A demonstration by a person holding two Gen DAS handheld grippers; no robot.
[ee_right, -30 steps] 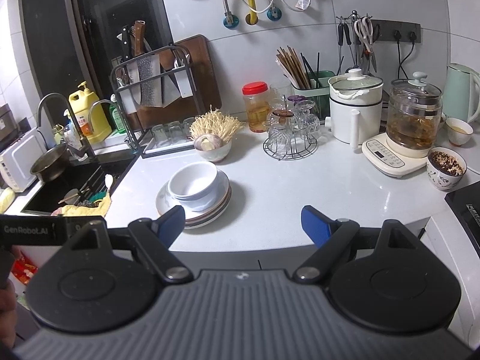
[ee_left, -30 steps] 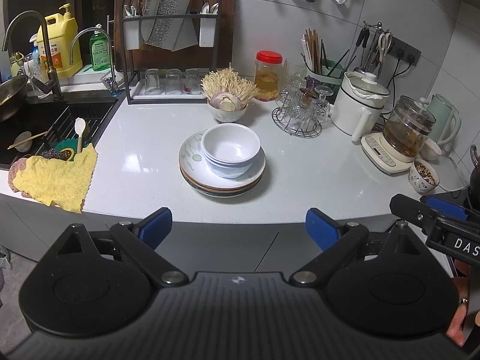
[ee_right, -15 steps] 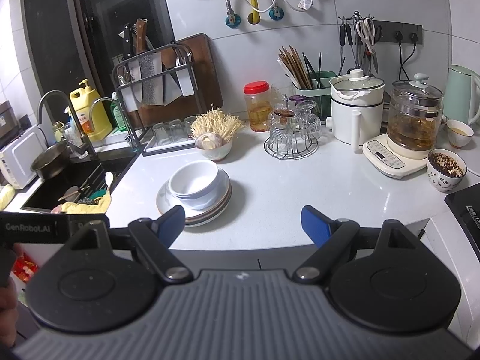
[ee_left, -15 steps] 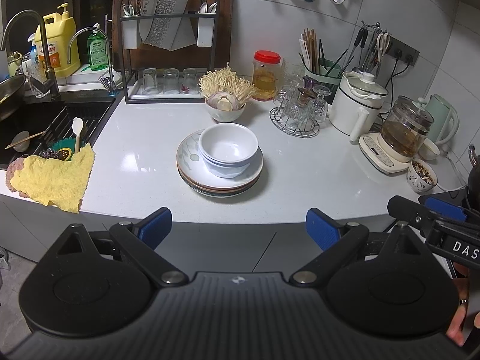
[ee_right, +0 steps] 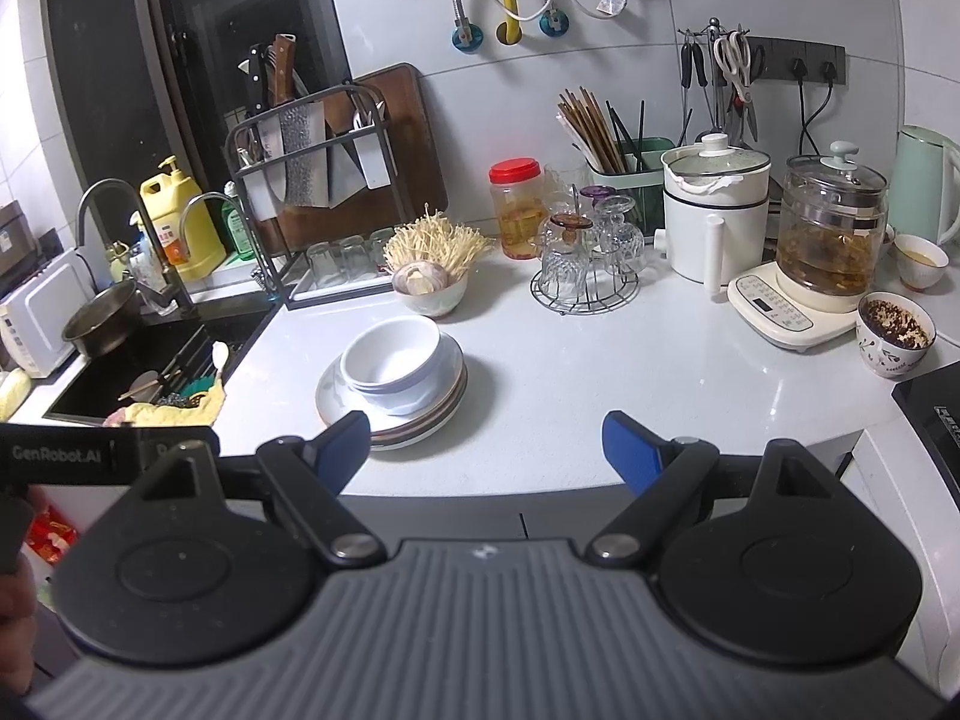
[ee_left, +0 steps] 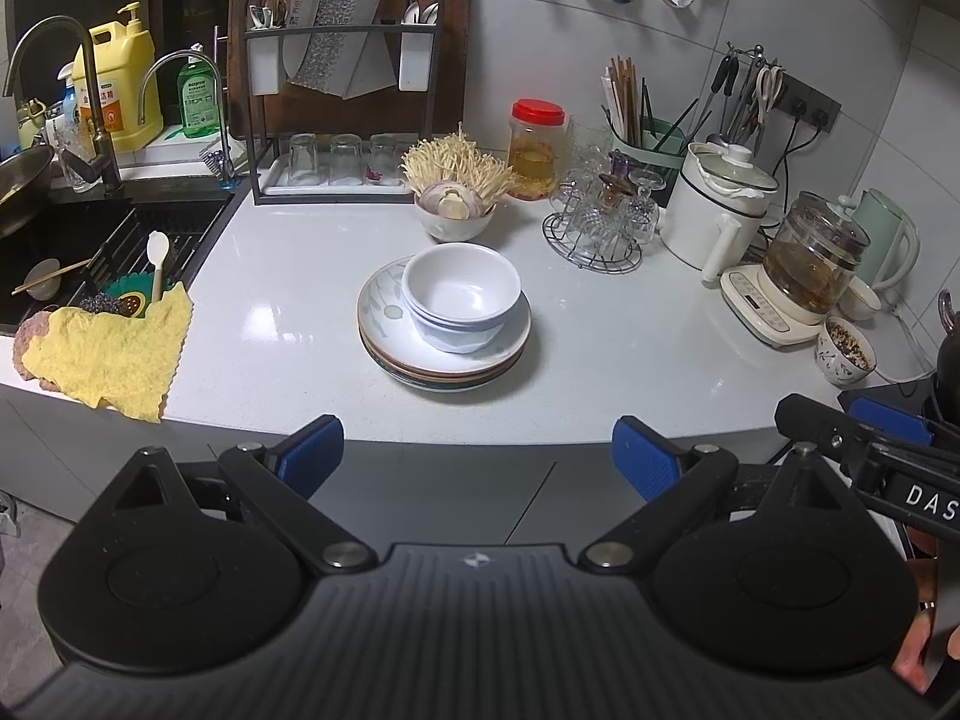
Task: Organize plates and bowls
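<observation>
A stack of white bowls [ee_left: 461, 300] sits on a stack of plates [ee_left: 384, 330] in the middle of the white counter [ee_left: 600, 360]. The same bowls [ee_right: 393, 366] and plates [ee_right: 447, 405] show left of centre in the right wrist view. My left gripper [ee_left: 477, 459] is open and empty, held off the counter's front edge, short of the stack. My right gripper [ee_right: 486, 444] is open and empty, also off the front edge, to the right of the stack.
A sink [ee_left: 66, 252] with a yellow cloth [ee_left: 108, 354] lies at left. A bowl of mushrooms [ee_left: 456, 198], a glass rack [ee_left: 600, 222], a white cooker [ee_left: 720, 216], a glass kettle [ee_left: 810, 270] and a small filled bowl [ee_left: 843, 351] stand behind and right.
Both grippers have moved slightly closer to the counter; the stack looks a little nearer. Both stay open and empty.
</observation>
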